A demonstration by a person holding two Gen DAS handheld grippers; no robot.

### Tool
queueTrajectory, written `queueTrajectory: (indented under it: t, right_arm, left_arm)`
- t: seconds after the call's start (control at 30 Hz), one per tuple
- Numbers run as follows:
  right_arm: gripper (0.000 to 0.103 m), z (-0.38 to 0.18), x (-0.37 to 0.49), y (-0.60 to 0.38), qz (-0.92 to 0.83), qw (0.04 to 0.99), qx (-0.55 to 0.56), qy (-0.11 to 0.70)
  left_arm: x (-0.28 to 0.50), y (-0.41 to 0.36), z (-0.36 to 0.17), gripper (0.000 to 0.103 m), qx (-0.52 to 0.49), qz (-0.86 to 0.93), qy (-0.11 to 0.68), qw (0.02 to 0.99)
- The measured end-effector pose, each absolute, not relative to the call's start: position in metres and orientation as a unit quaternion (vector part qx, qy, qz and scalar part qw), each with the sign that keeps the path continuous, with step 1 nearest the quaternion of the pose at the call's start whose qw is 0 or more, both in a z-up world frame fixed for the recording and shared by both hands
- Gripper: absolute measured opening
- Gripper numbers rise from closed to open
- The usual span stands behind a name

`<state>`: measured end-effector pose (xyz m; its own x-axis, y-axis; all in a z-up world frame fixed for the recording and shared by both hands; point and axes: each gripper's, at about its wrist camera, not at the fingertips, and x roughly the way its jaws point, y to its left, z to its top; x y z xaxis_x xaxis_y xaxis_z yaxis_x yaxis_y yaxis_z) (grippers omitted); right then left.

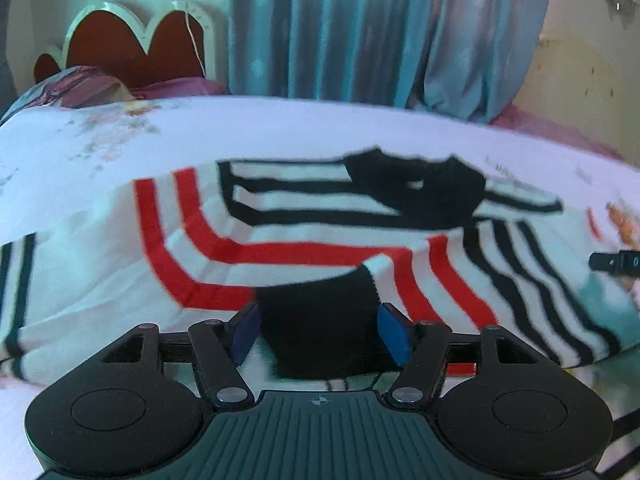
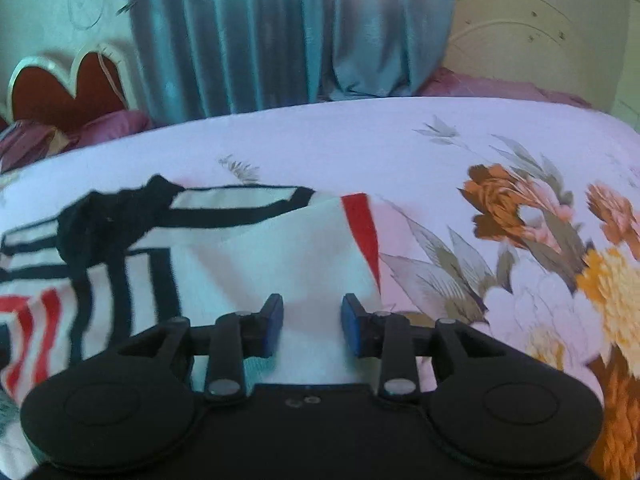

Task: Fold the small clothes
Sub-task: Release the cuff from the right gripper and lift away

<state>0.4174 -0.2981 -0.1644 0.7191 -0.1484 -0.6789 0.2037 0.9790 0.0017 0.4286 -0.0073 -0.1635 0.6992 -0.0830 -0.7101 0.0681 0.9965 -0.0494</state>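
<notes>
Left wrist view, nearest first: the left gripper (image 1: pixel 318 330) stands with its jaws well apart, straddling the black cuff (image 1: pixel 324 320) of the striped sweater (image 1: pixel 304 232); the blue pads (image 1: pixel 244 330) sit at either edge of the cuff, and I cannot tell whether they press on it. Beyond the cuff the garment lies spread across the floral bedsheet (image 1: pixel 280 128), red and black bands running out to the black collar (image 1: pixel 416 184) near its far edge. At the right border the tip of the right gripper (image 2: pixel 312 328) shows dark over the cloth. From its own camera, that gripper's jaws are partly open above a plain white panel of the sweater, nothing pinched between them, with printed flowers just beside. Farther back hang blue curtains (image 2: pixel 280 32), and a red headboard (image 1: pixel 132 40) rises at the left. This looks like an early fold, the sleeve being brought in. Next, each gripper would need a firm pinch on the fabric edge before lifting it over the body.
</notes>
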Motion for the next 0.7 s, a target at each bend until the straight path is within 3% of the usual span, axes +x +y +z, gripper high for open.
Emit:
queueTrajectory:
  t: [0.17,0.7]
  right_arm:
    - [0.045,-0.143,0.395,-0.255,-0.036,0.937,0.04,0.344]
    - [0.048,-0.147,0.379,-0.088,0.118,0.923,0.035,0.364]
  left_arm:
    - [0.404,0.031,-0.149,0.072,-0.016,-0.015,0.381,0.924]
    - [0.337,0.233,-0.157,0.073,-0.156,0.175,0.377,0.896]
